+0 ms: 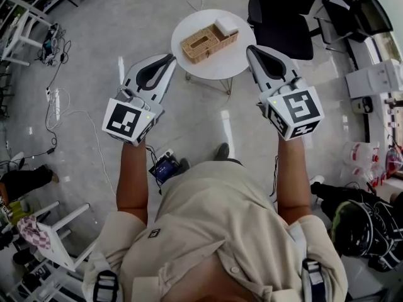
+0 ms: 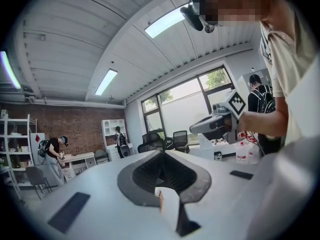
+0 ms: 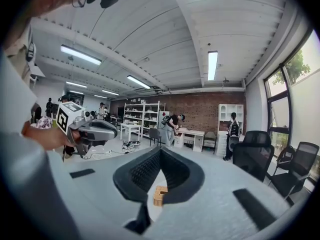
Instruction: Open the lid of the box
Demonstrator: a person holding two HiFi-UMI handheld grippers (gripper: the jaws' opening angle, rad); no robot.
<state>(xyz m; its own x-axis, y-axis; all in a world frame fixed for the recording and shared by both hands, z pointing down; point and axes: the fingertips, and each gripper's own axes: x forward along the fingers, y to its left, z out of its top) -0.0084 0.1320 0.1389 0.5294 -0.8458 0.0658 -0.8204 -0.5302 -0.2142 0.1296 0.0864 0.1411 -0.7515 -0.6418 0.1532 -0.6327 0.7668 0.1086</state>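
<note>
— On the table [image 1: 189, 19], what is there?

— A woven box [image 1: 203, 43]. It lies near the middle of the table, and a slot shows in its top. A white block [image 1: 227, 26] rests on the end of the box that points to the far right rim of the table.

— Is the lid up?

— I cannot tell from here. The top looks flat.

— Where is the left gripper [image 1: 170, 58]?

— On the near side of the table, with its tip just off the left rim and aimed at the table. Its jaws are closed tip to tip and hold nothing. It is well clear of the box.

— And the right gripper [image 1: 251, 48]?

— Also on the near side. From the head view its tip overlaps the right rim of the table. Its jaws are pressed together too, and they are empty. Its own view shows the box through the hollow behind the jaw tips, lying on the table beyond them and not between them.

— Does either gripper touch the box?

— No, both are apart from it.

— Anything else near the table?

— A black chair [image 1: 286, 24] stands beyond it on the right.
</note>
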